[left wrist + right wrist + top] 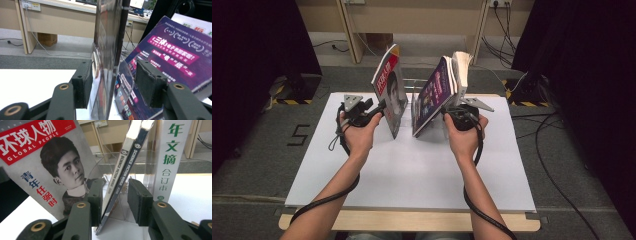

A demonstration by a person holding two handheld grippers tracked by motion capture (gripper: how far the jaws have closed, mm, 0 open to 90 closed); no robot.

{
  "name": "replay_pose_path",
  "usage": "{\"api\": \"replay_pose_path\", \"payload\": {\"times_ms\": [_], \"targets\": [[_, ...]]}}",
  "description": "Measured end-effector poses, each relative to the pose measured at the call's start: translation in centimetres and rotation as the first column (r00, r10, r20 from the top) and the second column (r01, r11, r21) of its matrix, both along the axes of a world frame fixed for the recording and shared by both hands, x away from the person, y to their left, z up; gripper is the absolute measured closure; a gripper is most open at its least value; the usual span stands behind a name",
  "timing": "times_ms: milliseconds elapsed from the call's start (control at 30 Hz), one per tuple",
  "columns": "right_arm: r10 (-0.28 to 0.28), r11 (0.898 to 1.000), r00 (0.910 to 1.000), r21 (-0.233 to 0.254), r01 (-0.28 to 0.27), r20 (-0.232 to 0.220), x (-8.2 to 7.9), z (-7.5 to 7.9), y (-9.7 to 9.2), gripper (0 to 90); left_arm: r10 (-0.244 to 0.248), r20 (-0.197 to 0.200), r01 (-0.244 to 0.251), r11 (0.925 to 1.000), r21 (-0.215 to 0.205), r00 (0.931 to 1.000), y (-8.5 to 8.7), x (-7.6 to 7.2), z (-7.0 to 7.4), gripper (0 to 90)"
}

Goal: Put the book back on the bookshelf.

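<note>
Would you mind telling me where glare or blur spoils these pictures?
Left gripper view: the close magazine edge is blurred, with glare on its glossy cover. Right gripper view: a bright sheen runs along the science fiction magazines; the portrait cover is sharp. High view: evenly lit table, dark curtains at both sides.

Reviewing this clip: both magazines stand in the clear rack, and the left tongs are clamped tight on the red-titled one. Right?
Not quite. The left tongs stand open: in the left gripper view the red-titled magazine sits between the pads with a gap on each side, unclamped. The magazines do stand in the clear rack.
</note>
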State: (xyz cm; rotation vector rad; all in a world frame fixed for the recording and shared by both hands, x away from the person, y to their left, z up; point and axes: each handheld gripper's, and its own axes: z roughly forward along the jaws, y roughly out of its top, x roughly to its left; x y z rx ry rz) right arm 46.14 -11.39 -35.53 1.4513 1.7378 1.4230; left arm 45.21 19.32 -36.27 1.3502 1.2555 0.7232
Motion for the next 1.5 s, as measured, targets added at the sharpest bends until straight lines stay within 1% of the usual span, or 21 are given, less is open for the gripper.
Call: {"api": "replay_pose_path", "payload": {"times_ms": [33, 67, 100, 167, 200, 233, 267, 300, 467, 833, 867, 967, 1000, 1133, 1500], "targets": [[-0.002, 1.0, 1.0, -0.001, 0.002, 0.001, 0.0, 0.0, 0.0, 65.3, 0.0, 0.0, 0.0, 1.0, 0.0, 1.0, 0.0, 0.0, 0.0, 47.7], [-0.002, 1.0, 1.0, 0.002, 0.002, 0.001, 0.1, 0.1, 0.0, 65.2, -0.005, 0.002, 0.005, 1.0, 0.007, 1.0, 0.1, -0.4, -0.2, 47.8], [-0.004, 1.0, 1.0, 0.002, 0.004, 0.001, 0.1, 0.1, 0.0, 65.1, -0.005, 0.002, 0.005, 1.0, 0.007, 1.0, 0.1, -0.4, -0.2, 47.9], [-0.007, 1.0, 1.0, 0.0, 0.007, 0.001, 0.1, 0.2, 0.0, 64.9, -0.013, 0.001, 0.013, 0.9998, 0.014, 0.9999, 0.1, -0.9, -0.3, 48.1], [-0.01, 1.0, 0.9999, 0.006, 0.01, 0.003, 0.2, 0.3, 0.0, 64.4, -0.025, 0.001, 0.025, 0.9993, 0.028, 0.9997, 0.0, -1.4, -0.5, 48.3], [-0.01, 1.0, 0.9999, 0.006, 0.01, 0.003, 0.2, 0.3, 0.0, 64.4, -0.025, 0.001, 0.025, 0.9993, 0.028, 0.9997, 0.0, -1.4, -0.5, 48.4], [-0.018, 1.0, 0.9998, 0.011, 0.018, 0.005, 0.3, 0.6, -0.1, 63.9, -0.035, 0.003, 0.035, 0.9985, 0.041, 0.9994, -0.1, -1.9, -0.8, 48.5], [-0.024, 1.0, 0.9997, 0.012, 0.024, 0.002, 0.4, 0.7, -0.1, 63.8, -0.038, 0.001, 0.038, 0.9983, 0.045, 0.9993, -0.1, -2.0, -0.9, 48.5], [-0.036, 0.999, 0.9993, 0.013, 0.036, 0.002, 0.7, 1.1, -0.2, 63.8, -0.048, -0.008, 0.048, 0.9971, 0.059, 0.9988, -0.2, -2.5, -1.6, 48.7], [-0.062, 0.998, 0.998, 0.018, 0.062, 0.009, 1.4, 1.9, 0.0, 64.3, -0.061, -0.015, 0.062, 0.9957, 0.069, 0.998, 0.1, -3.0, -2.2, 48.7], [-0.075, 0.997, 0.9971, 0.022, 0.075, 0.015, 1.5, 1.9, 0.0, 65.1, -0.064, -0.016, 0.065, 0.9955, 0.069, 0.9978, 0.1, -3.2, -2.3, 48.7], [-0.085, 0.996, 0.9962, 0.022, 0.085, 0.019, 1.5, 2.0, 0.0, 66.1, -0.066, -0.016, 0.067, 0.9953, 0.07, 0.9977, 0.2, -3.2, -2.3, 48.7], [-0.097, 0.995, 0.9949, 0.019, 0.097, 0.026, 1.6, 2.2, 0.1, 67.6, -0.068, -0.016, 0.069, 0.995, 0.072, 0.9975, 0.2, -3.3, -2.4, 48.7], [-0.113, 0.993, 0.993, 0.021, 0.112, 0.034, 1.6, 2.6, 0.0, 68.1, -0.067, -0.02, 0.068, 0.9949, 0.074, 0.9976, 0.4, -3.3, -2.6, 48.7], [-0.136, 0.991, 0.9904, 0.001, 0.136, 0.026, 2.0, 2.9, 0.6, 67.8, -0.074, -0.021, 0.075, 0.9941, 0.078, 0.9971, 0.2, -3.3, -2.7, 48.9]]}}
